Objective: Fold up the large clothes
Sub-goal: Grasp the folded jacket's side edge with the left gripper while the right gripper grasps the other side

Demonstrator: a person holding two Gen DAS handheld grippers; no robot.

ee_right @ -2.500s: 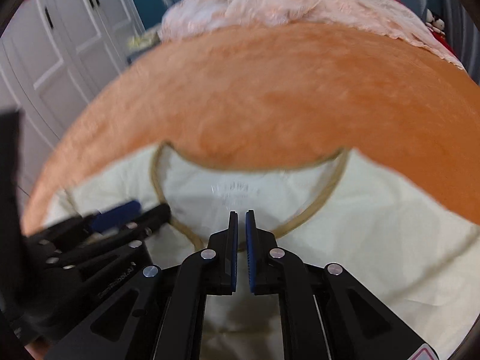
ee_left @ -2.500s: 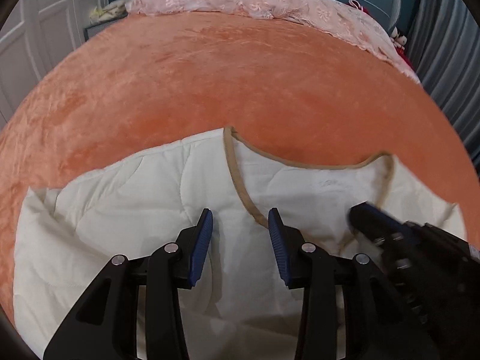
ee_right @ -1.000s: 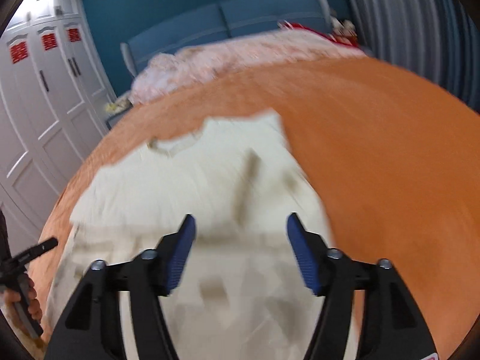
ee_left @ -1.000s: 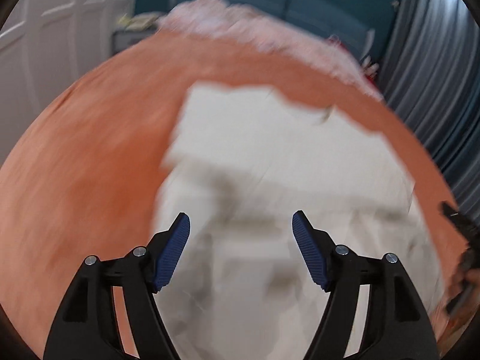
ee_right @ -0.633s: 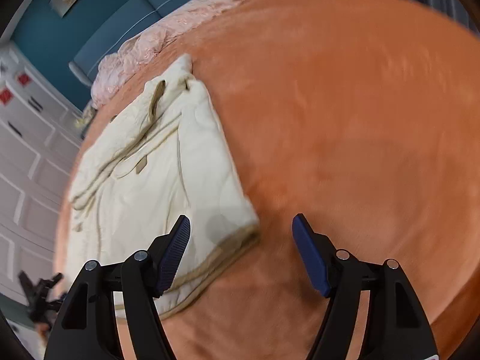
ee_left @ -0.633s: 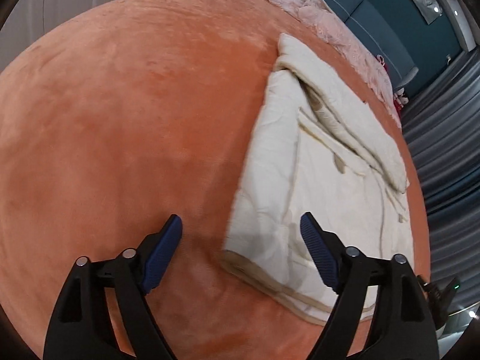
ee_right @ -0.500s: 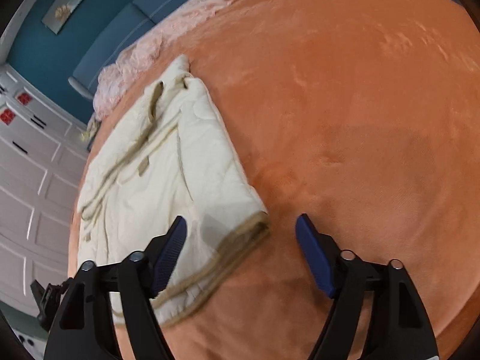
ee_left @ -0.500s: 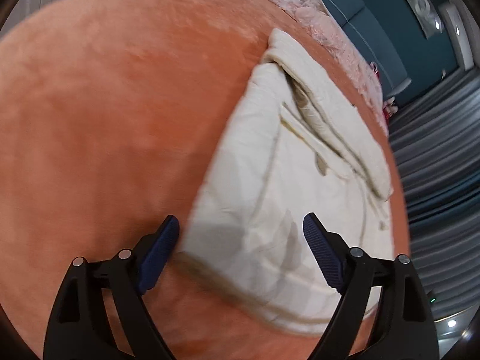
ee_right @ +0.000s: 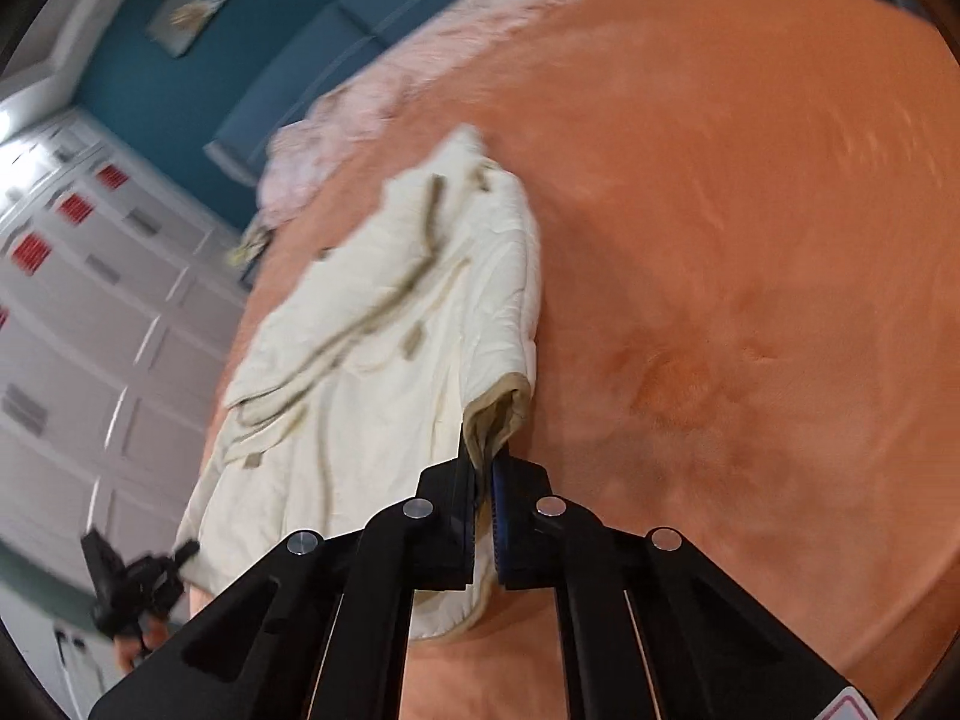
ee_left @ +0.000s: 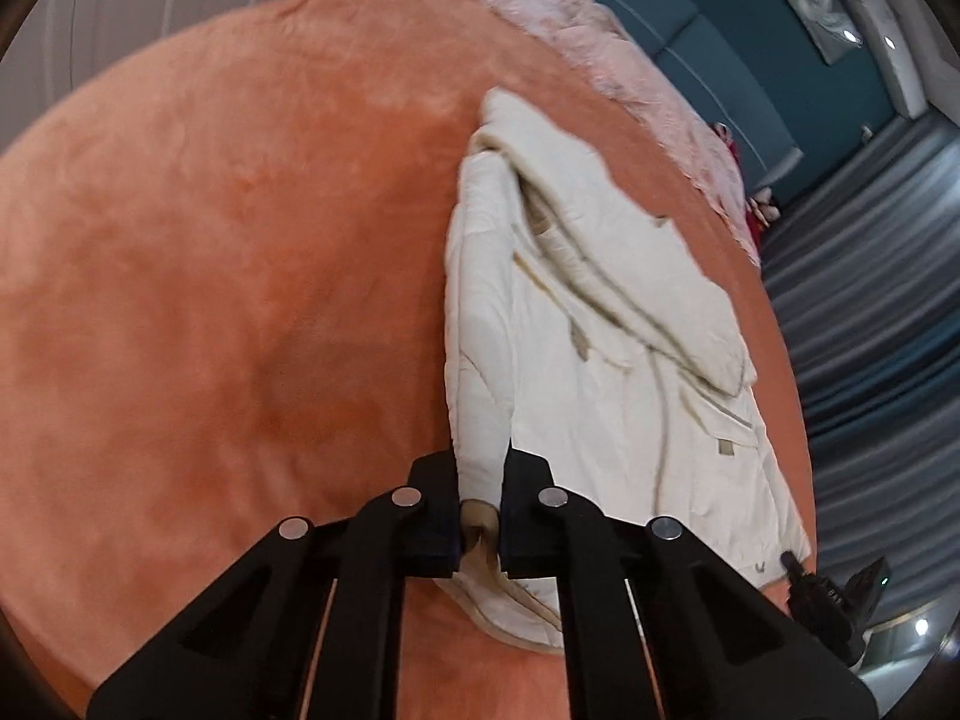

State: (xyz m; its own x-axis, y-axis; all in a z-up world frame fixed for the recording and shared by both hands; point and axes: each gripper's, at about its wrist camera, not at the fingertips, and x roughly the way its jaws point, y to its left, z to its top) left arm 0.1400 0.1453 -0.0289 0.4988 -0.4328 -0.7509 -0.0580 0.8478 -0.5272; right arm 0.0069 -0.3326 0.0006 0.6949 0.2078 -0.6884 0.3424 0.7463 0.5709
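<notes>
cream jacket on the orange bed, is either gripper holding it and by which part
Both hold it. The left gripper is shut on one corner of the cream jacket's tan-trimmed near edge; the right gripper is shut on the other corner of that edge.

Right tool [ee_right: 485, 483] just closed, pinching tan-trimmed corner of cream garment [ee_right: 384, 324], orange blanket [ee_right: 750, 240] beneath

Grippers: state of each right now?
Left gripper: just closed, shut on the cream jacket hem corner.
Right gripper: just closed, shut on the other hem corner.
</notes>
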